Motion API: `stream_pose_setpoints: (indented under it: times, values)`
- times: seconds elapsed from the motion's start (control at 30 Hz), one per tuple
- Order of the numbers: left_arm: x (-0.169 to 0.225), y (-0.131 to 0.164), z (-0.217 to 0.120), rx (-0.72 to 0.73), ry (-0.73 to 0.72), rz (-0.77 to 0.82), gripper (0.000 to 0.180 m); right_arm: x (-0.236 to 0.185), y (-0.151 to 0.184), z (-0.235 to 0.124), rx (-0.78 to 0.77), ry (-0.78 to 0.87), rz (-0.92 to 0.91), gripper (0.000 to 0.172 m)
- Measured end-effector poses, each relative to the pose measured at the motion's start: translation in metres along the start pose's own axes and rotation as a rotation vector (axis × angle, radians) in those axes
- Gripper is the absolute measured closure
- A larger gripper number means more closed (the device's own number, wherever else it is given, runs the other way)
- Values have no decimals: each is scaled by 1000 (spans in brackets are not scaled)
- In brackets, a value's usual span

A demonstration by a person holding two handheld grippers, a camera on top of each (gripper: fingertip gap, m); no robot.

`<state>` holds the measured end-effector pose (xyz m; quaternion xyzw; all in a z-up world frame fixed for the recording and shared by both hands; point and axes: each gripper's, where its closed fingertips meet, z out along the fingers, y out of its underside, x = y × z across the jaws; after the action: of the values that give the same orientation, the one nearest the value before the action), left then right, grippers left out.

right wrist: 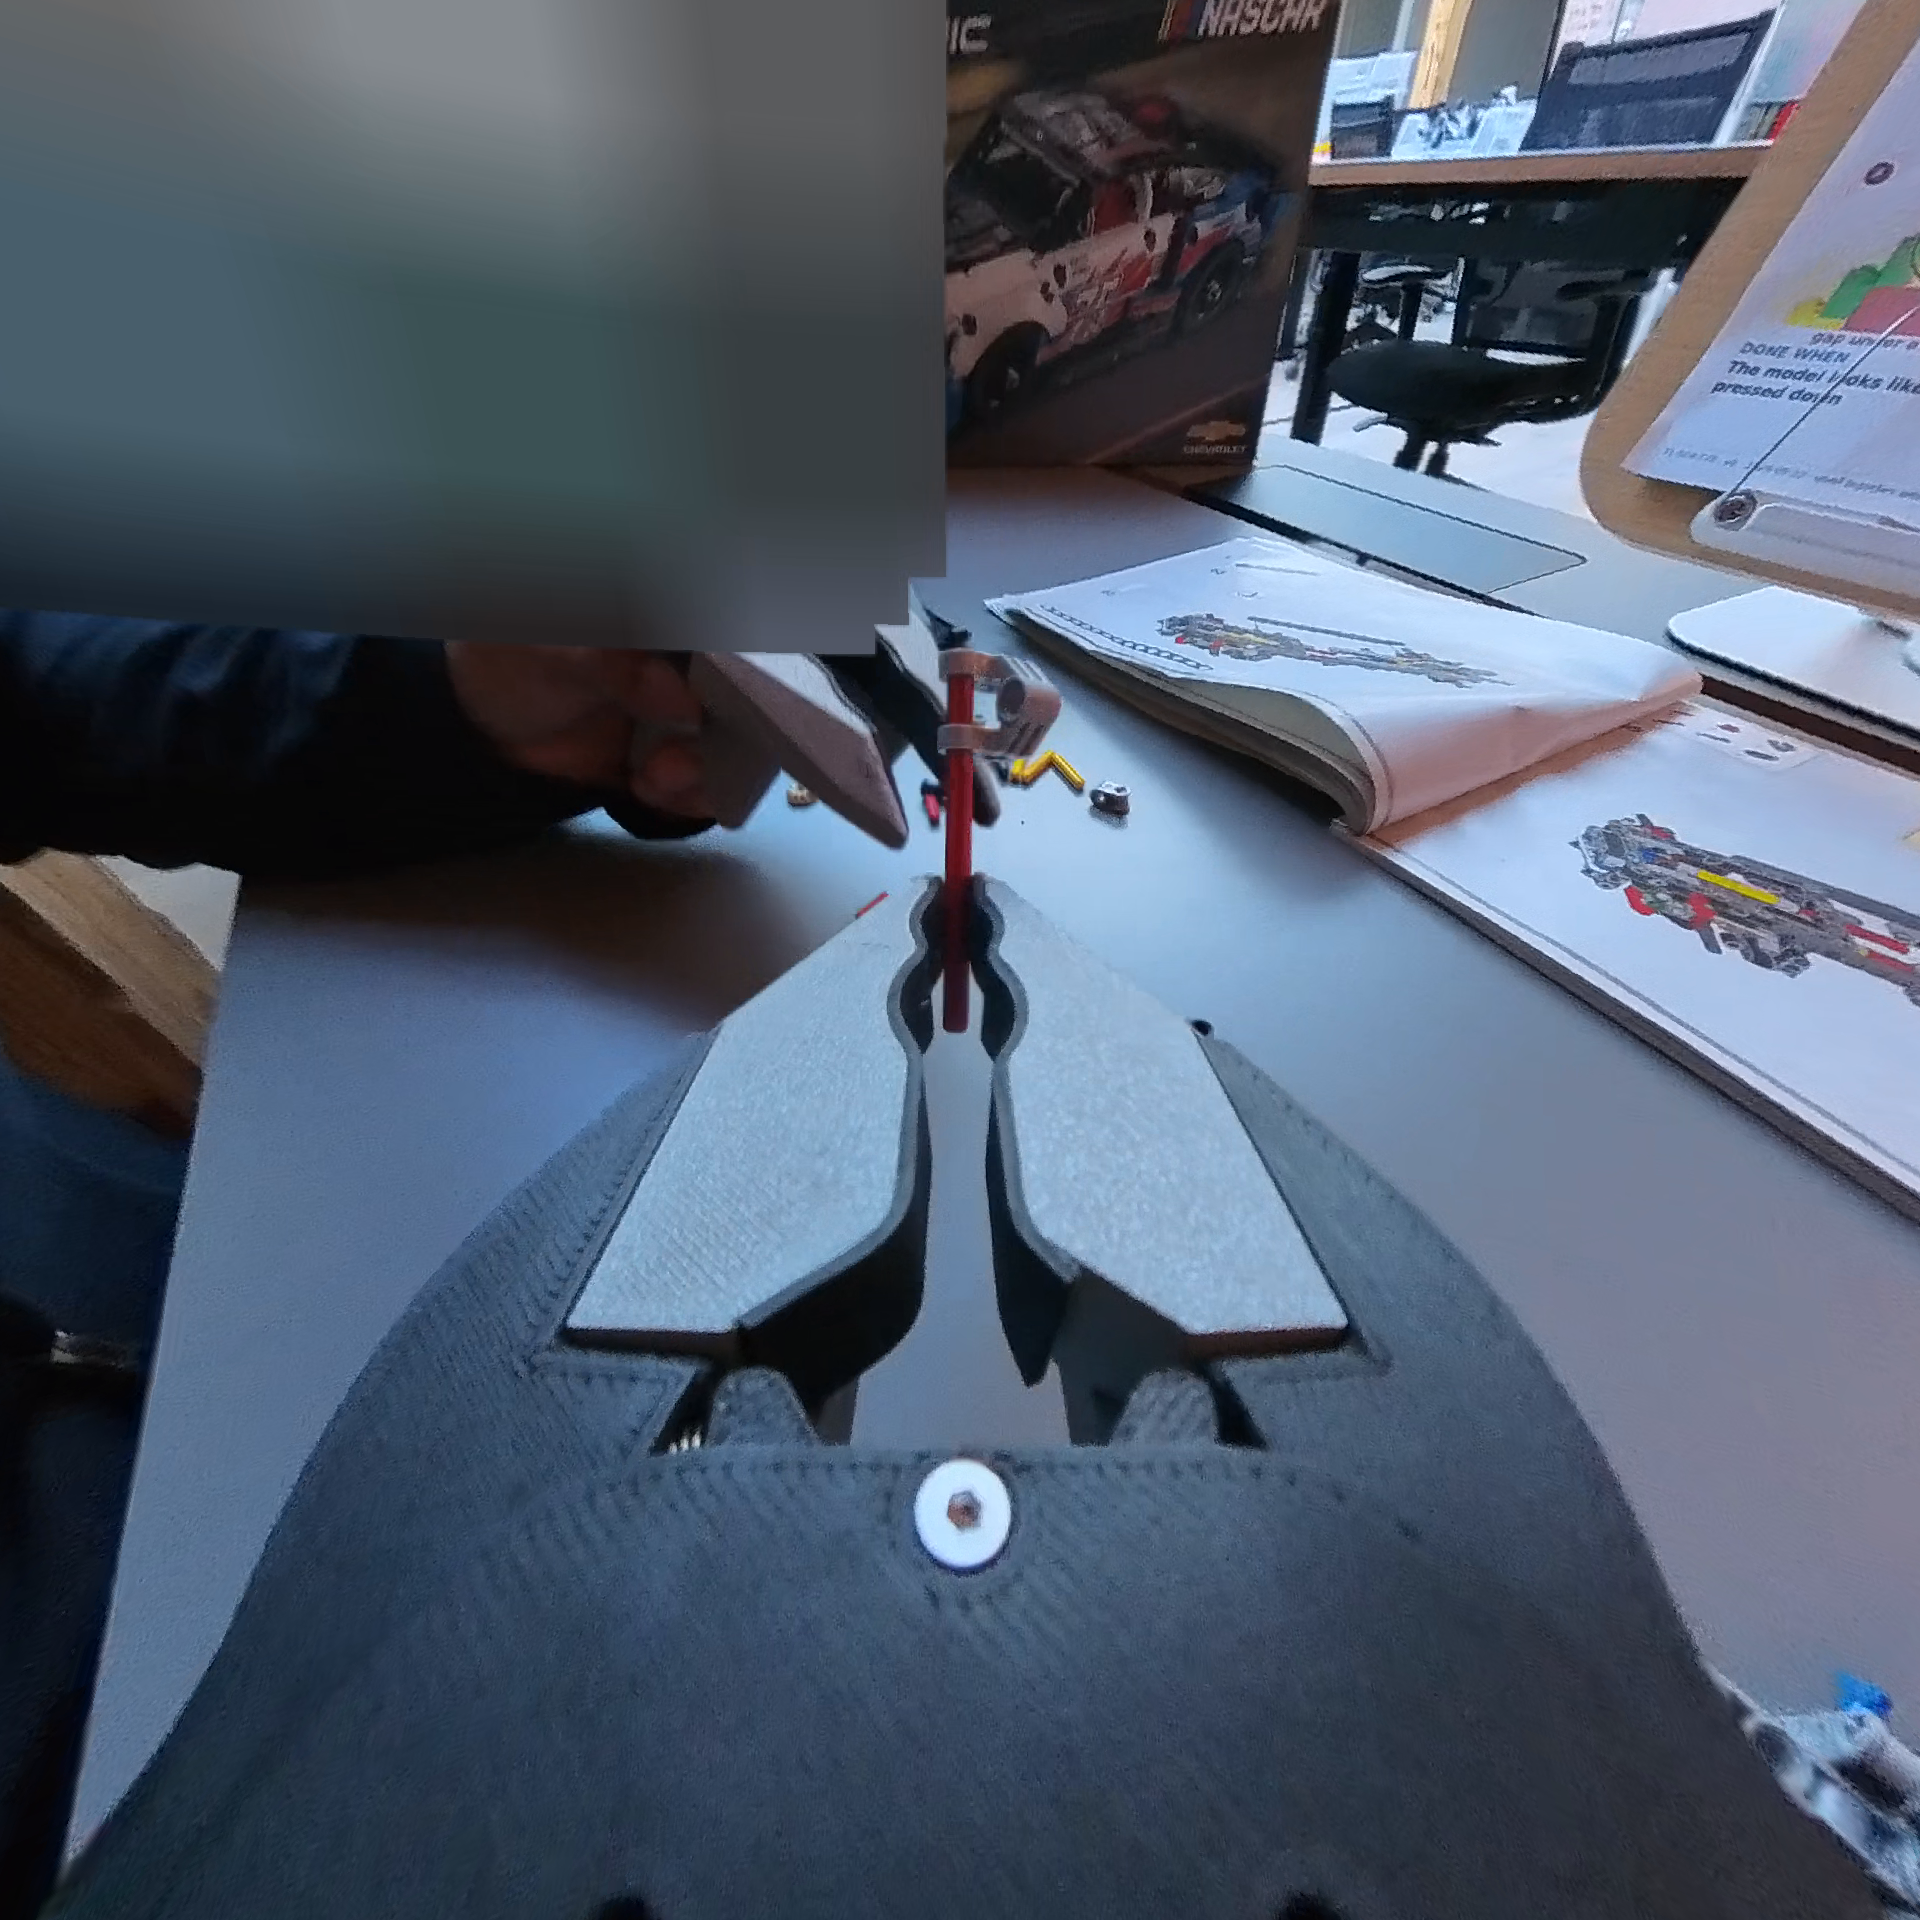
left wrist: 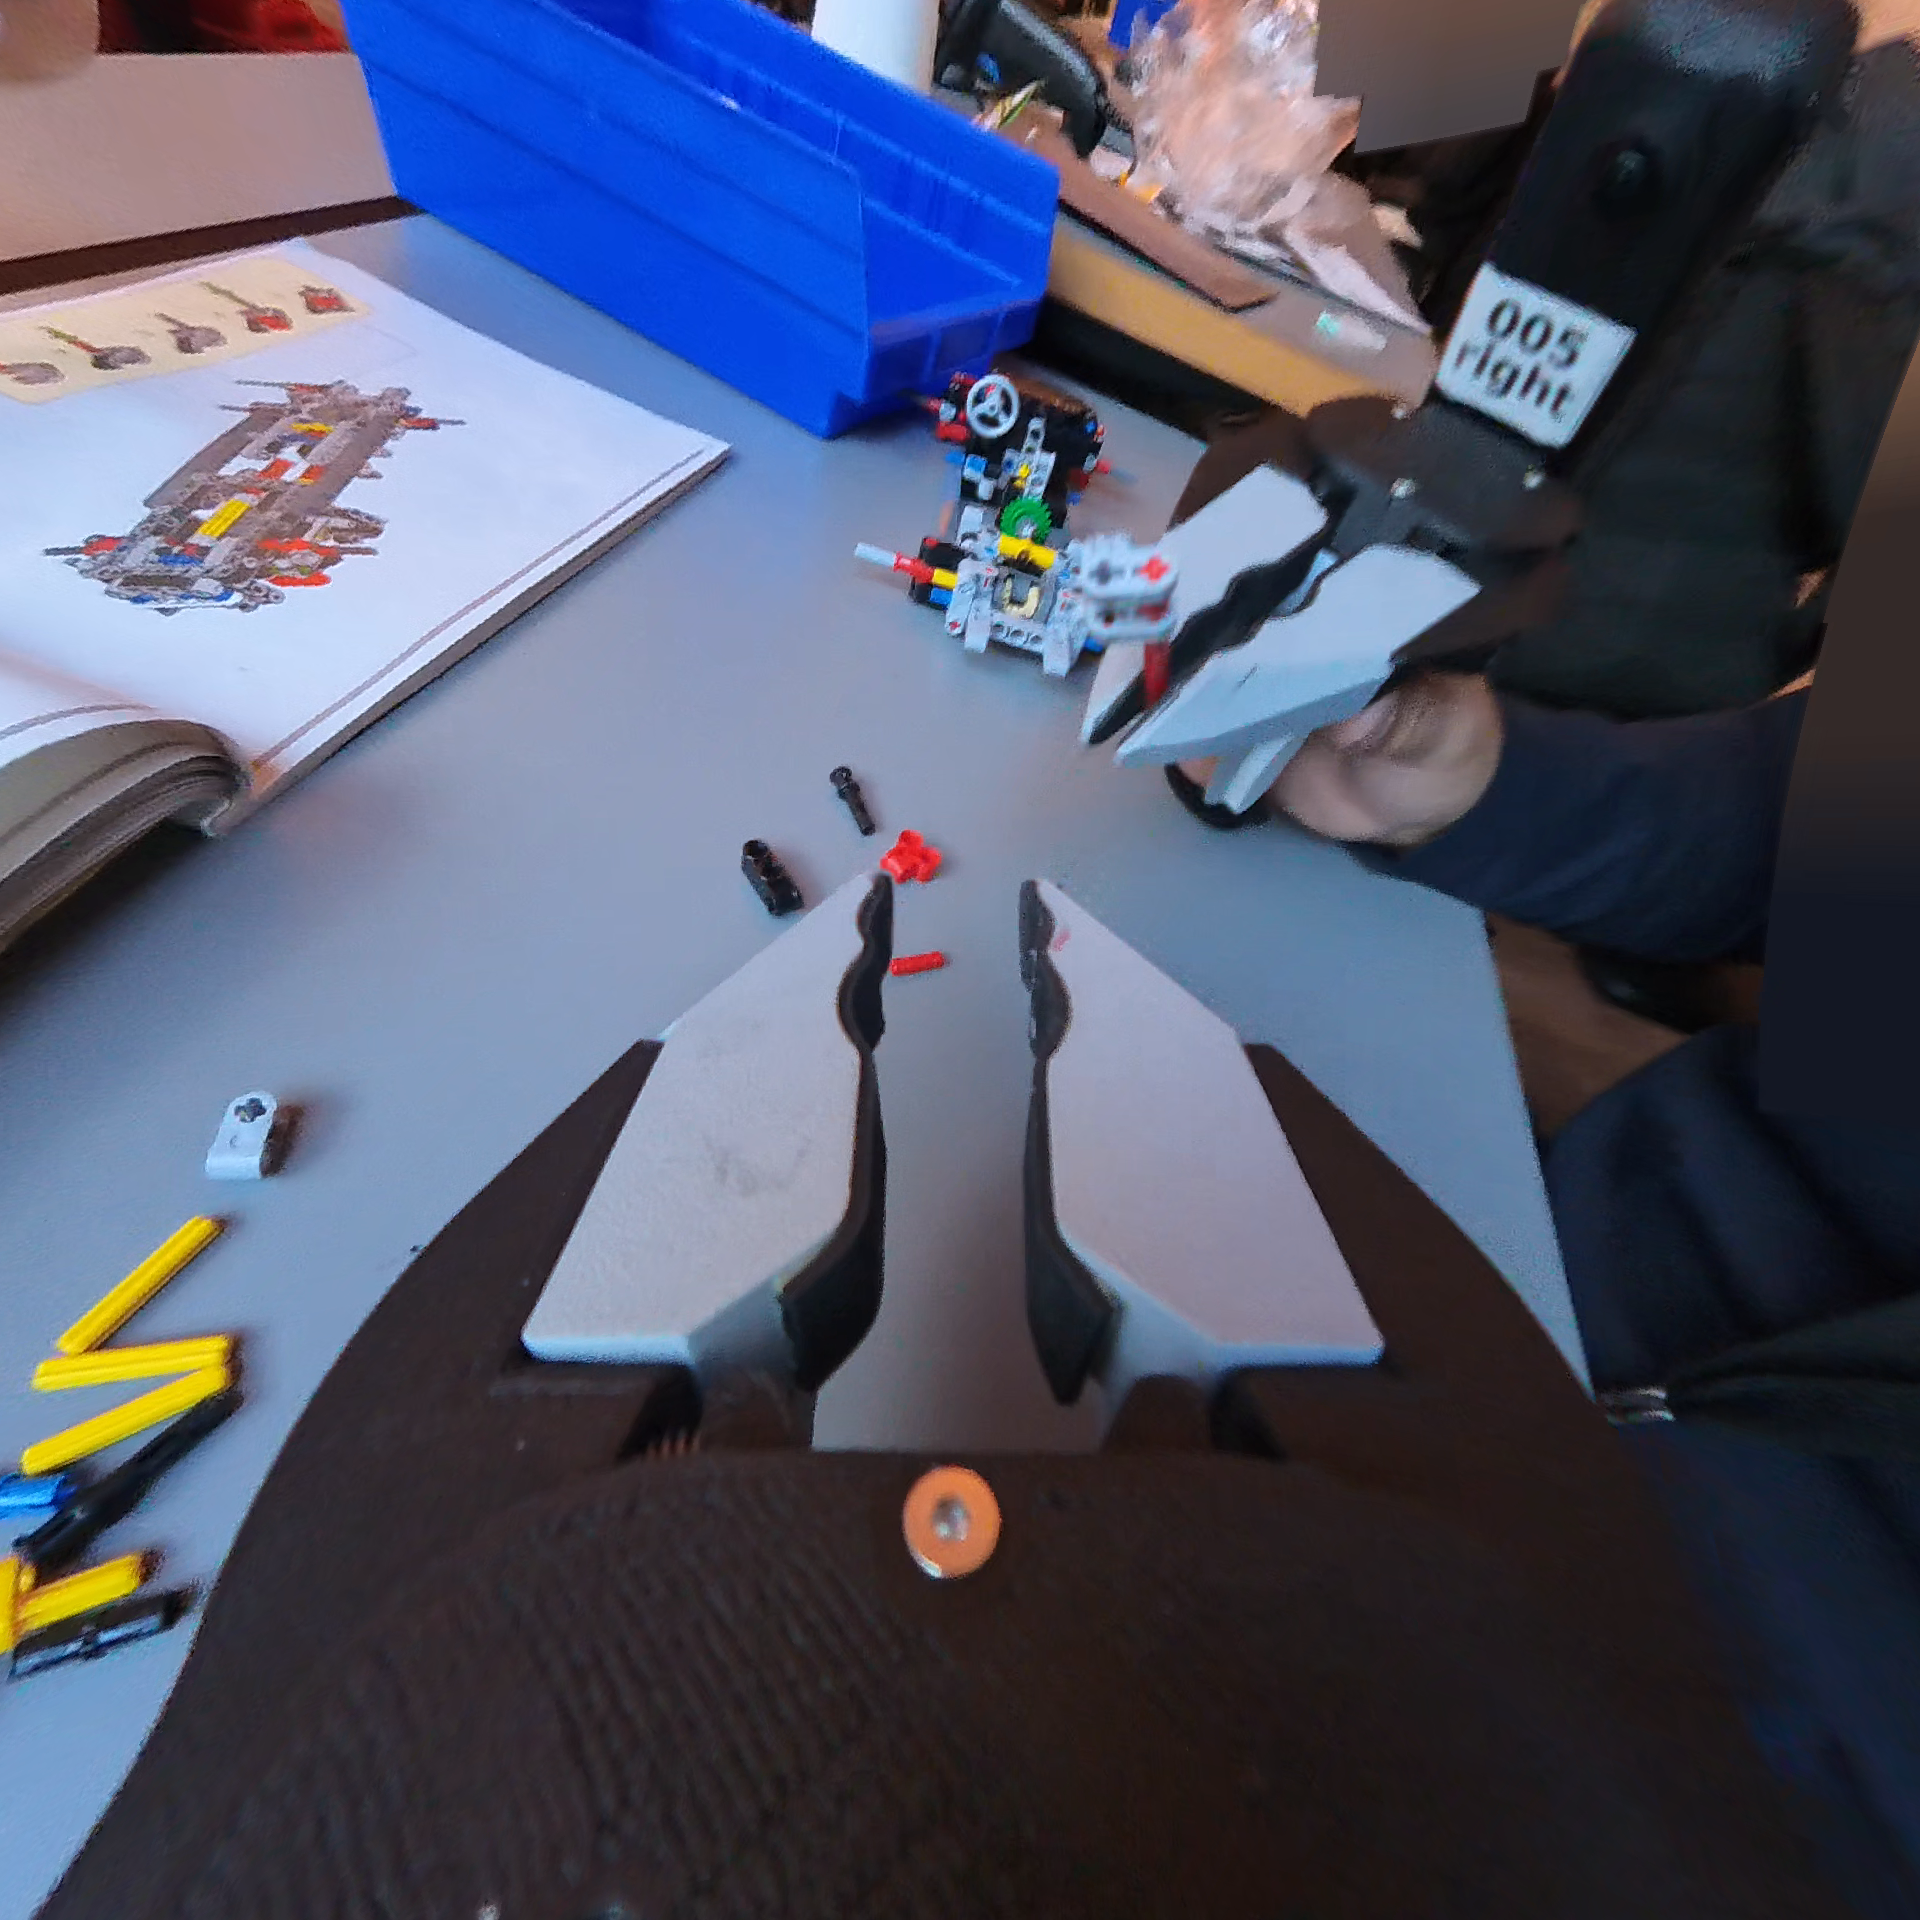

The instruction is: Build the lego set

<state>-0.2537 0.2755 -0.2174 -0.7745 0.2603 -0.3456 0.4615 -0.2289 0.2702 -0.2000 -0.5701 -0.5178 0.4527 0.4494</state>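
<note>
Up close, we hold the right gripper [right wrist: 954,902] clamped on a red axle [right wrist: 956,831], both pads pressing its lower end. The axle sticks out toward twelve o'clock and carries a grey connector [right wrist: 1013,712] at its far end. Our left gripper [left wrist: 956,894] hangs a little apart over the grey table [left wrist: 520,935], nothing between its fingers. A small red pin [left wrist: 916,963] lies on the table under that gap, a red piece [left wrist: 910,857] just beyond at twelve, two black pins [left wrist: 771,878] toward eleven. At one o'clock stands the part-built model [left wrist: 1013,520]; the booklet [left wrist: 312,499] lies open at ten, yellow axles [left wrist: 135,1361] at eight.
</note>
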Motion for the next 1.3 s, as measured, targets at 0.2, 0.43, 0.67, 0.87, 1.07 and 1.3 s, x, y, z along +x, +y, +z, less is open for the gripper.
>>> stream_pose_setpoints:
  times: [0.2, 0.43, 0.67, 0.87, 1.07, 1.3]
  values:
    - [0, 15, 12, -70, -39, 70, 161, 3, -8, -7, 62, -39, 96, 172]
    - [0, 16, 14, -81, -59, 91, 163, 13, -16, -16, 145, -74, 236, 172]
    - [-1, 16, 15, -72, -56, 73, 164, 20, -22, -23, 209, -122, 353, 172]
    - [-4, 16, 13, -78, -84, 126, 158, 4, -23, -18, 198, -242, 389, 172]
    - [-5, 3, 5, -54, -200, 367, 137, -18, -21, -12, 161, -436, 521, 172]
    - [16, -9, 2, -2, -192, 559, 133, -39, -10, -6, 57, -623, 683, 172]
